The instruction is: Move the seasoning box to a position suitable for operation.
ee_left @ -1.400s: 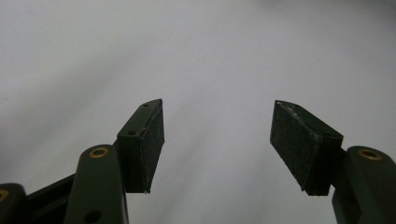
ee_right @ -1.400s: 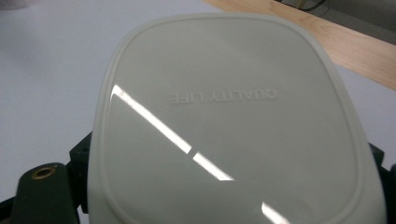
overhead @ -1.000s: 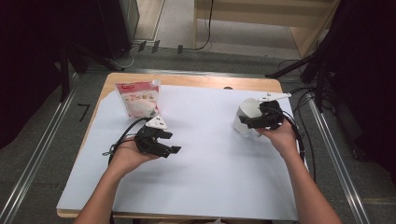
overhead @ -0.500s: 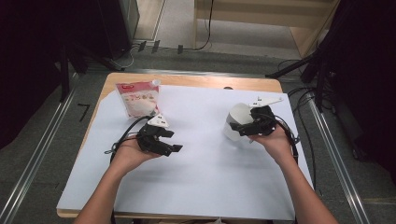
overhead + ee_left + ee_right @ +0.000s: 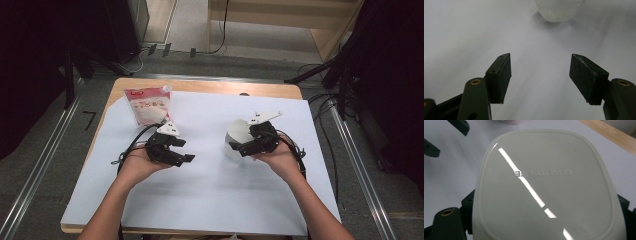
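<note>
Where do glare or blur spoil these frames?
Right gripper view: a bright diagonal glare streak crosses the white container, though its embossed lettering reads. Left gripper view: the jaws are sharp, the container beyond soft. High view: evenly lit table, dark corners.

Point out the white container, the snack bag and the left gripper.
white container [image 5: 544, 187]: right gripper view, middle of its lid.
snack bag [image 5: 149, 106]: high view, front face.
left gripper [image 5: 540, 76]: left gripper view, midway between its fingertips.

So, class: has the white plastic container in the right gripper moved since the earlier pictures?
Yes. The white plastic container has shifted left, toward the red-and-white pouch, held by the right gripper.
</note>
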`<state>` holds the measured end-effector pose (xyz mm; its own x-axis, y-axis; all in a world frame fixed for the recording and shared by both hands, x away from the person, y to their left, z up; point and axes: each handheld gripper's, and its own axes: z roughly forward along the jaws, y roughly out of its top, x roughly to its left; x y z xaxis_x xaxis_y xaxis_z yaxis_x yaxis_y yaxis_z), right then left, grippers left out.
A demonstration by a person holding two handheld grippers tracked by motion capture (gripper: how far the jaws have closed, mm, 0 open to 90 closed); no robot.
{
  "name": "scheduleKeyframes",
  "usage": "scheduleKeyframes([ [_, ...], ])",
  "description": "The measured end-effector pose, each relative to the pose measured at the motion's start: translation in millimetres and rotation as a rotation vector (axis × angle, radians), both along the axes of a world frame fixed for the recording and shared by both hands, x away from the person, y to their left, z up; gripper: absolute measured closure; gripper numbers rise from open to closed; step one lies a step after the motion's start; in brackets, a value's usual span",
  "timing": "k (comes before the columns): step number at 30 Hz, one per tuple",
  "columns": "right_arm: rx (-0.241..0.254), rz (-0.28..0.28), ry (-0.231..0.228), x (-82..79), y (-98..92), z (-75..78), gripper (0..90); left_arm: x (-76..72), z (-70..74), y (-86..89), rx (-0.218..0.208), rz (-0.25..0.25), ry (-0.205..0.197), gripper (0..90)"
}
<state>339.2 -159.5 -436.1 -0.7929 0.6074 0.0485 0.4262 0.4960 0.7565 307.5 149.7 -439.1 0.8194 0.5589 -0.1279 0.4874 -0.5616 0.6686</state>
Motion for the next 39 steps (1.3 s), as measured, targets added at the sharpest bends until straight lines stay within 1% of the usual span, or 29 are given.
scheduleKeyframes([
  [4,-0.012,0.045,-0.004,-5.3,13.3,-2.6,15.7,0.0,0.0,-0.1,0.001,-0.001,0.002,35.1],
  [5,-0.018,0.059,-0.002,-8.2,19.8,-3.8,15.6,0.1,-0.1,-0.1,-0.001,-0.001,0.001,35.1],
  [6,-0.018,0.059,-0.002,-8.2,19.8,-3.8,15.6,0.1,-0.1,-0.1,-0.001,-0.001,0.001,35.1],
  [7,-0.031,0.081,-0.007,-10.1,26.4,-5.3,15.7,0.1,0.2,-0.1,0.004,-0.001,0.002,35.1],
  [12,-0.042,0.1,-0.007,-12.7,35.0,-9.3,15.7,0.1,-0.6,-0.9,0.007,-0.002,-0.005,35.1],
  [18,-0.038,0.123,0.006,-19.2,45.9,-13.2,15.7,0.4,-0.3,-0.1,0.004,-0.003,-0.001,35.1],
  [20,-0.045,0.135,0.004,-22.6,52.0,-15.3,15.7,0.2,-0.1,-0.4,0.004,-0.003,-0.001,35.1],
  [21,-0.045,0.135,0.004,-22.6,52.0,-15.3,15.7,0.2,-0.1,-0.4,0.004,-0.003,-0.001,35.1],
  [23,-0.042,0.138,-0.011,-24.4,55.5,-16.4,15.7,0.1,-0.1,-0.4,0.001,-0.004,-0.001,35.1],
  [28,-0.024,0.13,-0.004,-24.2,54.6,-18.0,15.6,0.9,-0.7,0.0,0.005,-0.006,0.0,35.1],
  [31,-0.008,0.126,-0.015,-25.5,53.3,-20.0,15.5,0.6,-1.1,-0.7,0.002,-0.006,-0.003,34.9],
  [33,-0.001,0.124,-0.012,-24.9,52.5,-20.6,15.4,0.3,-0.5,-0.8,0.005,-0.006,-0.001,35.0],
  [34,-0.001,0.124,-0.012,-24.9,52.5,-20.6,15.4,0.3,-1.2,-0.8,-0.003,-0.003,-0.004,35.0],
  [36,0.0,0.12,-0.012,-25.2,52.6,-20.8,15.2,0.7,-0.8,-0.3,0.005,-0.007,0.001,34.9],
  [39,-0.002,0.124,-0.001,-25.1,52.2,-20.1,13.9,0.7,-1.0,-0.3,0.002,-0.007,0.001,34.9],
])
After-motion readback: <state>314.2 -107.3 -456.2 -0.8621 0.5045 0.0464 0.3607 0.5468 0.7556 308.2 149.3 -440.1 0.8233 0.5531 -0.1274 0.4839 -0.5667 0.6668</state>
